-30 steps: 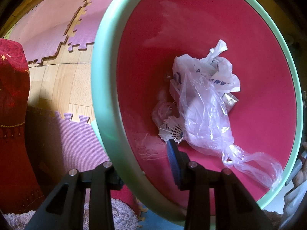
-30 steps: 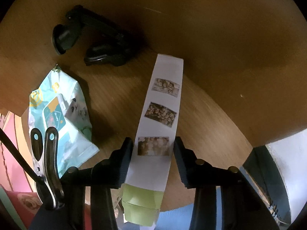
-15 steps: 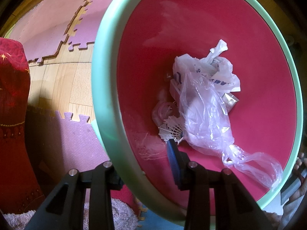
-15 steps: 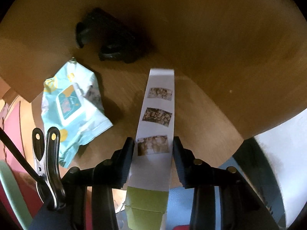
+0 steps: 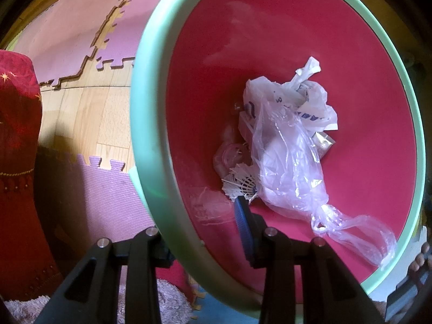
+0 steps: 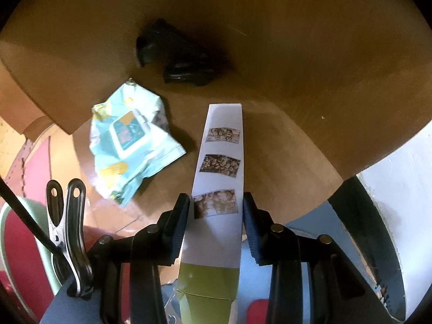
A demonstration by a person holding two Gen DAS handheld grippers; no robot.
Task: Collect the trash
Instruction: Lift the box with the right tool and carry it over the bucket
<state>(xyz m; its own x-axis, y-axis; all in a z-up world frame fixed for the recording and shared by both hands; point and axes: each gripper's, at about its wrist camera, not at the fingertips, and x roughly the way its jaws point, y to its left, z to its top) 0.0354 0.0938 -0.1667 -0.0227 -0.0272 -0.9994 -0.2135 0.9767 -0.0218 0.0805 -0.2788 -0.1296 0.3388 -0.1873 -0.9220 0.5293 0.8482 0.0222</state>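
Observation:
My left gripper [image 5: 202, 232] is shut on the mint-green rim [image 5: 140, 124] of a round bin with a red inside, one finger outside the wall and the blue pad [image 5: 243, 221] inside. In the bin lie a crumpled clear plastic bag [image 5: 286, 156], a white shuttlecock [image 5: 243, 183] and small scraps. My right gripper [image 6: 216, 210] is shut on a long white carton [image 6: 221, 148] with printed pictures and an olive-green end. It holds the carton above the wooden table [image 6: 297, 54].
On the table lie a crumpled teal wipes packet [image 6: 129, 140] and a black object [image 6: 178, 56]. The bin's edge [image 6: 16, 243] shows at lower left in the right wrist view. Purple foam mats [image 5: 81, 27], wood floor and a red cloth-covered thing [image 5: 16, 162] surround the bin.
My right gripper has lifted away from the table with the carton, so the packet and black object look smaller and shifted right. The left gripper and bin have not moved.

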